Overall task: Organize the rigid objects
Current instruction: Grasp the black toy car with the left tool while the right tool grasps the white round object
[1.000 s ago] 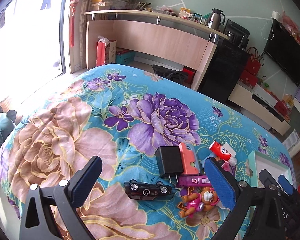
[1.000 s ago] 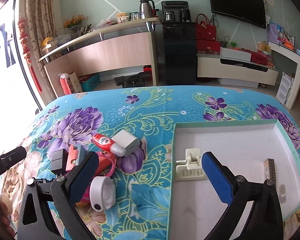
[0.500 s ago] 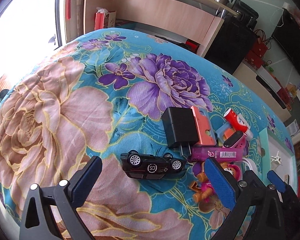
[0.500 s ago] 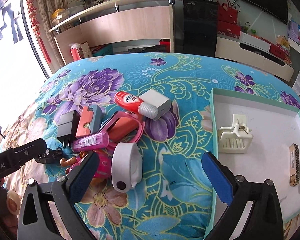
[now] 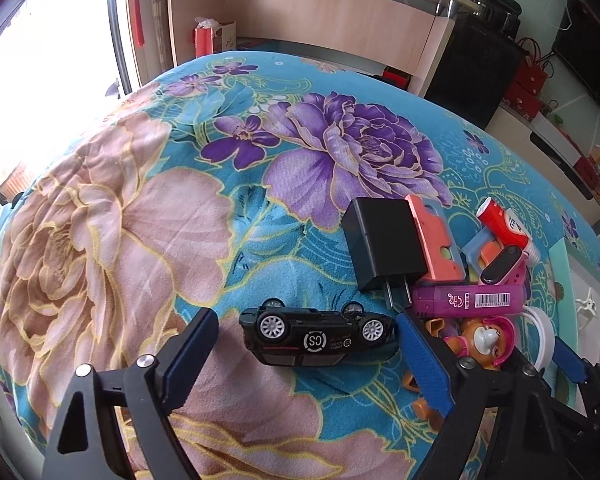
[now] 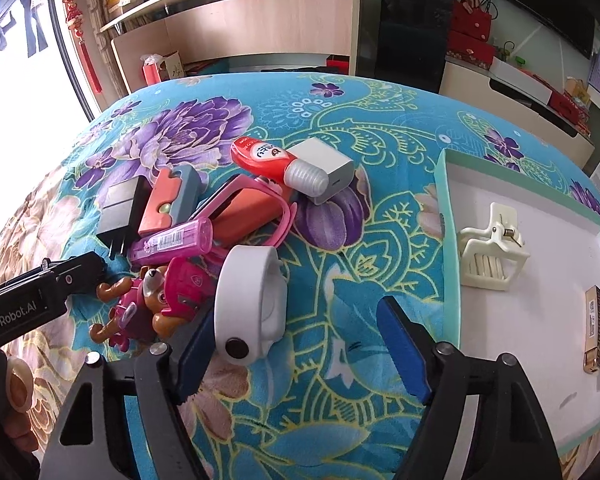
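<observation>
A black toy car (image 5: 318,336) lies upside down on the flowered cloth, between the open fingers of my left gripper (image 5: 308,344). Beside it are a black charger (image 5: 382,248), an orange case (image 5: 434,246) and a pink tube (image 5: 466,300). My right gripper (image 6: 296,344) is open just in front of a white strap device (image 6: 250,300). A pink dog figure (image 6: 160,300), a red bottle (image 6: 276,164) and a grey adapter (image 6: 326,168) lie in the pile. The white tray (image 6: 452,264) holds a cream clip (image 6: 490,252) and a small gold bar (image 6: 594,328).
The left gripper's body (image 6: 36,304) shows at the left of the right wrist view. A wooden counter (image 6: 260,28), black cabinet (image 6: 410,40) and TV stand (image 6: 516,92) stand beyond the covered table.
Both grippers have come down and forward toward the pile. The left one now straddles the toy car; the right one has neared the white strap device. Both stay open.
</observation>
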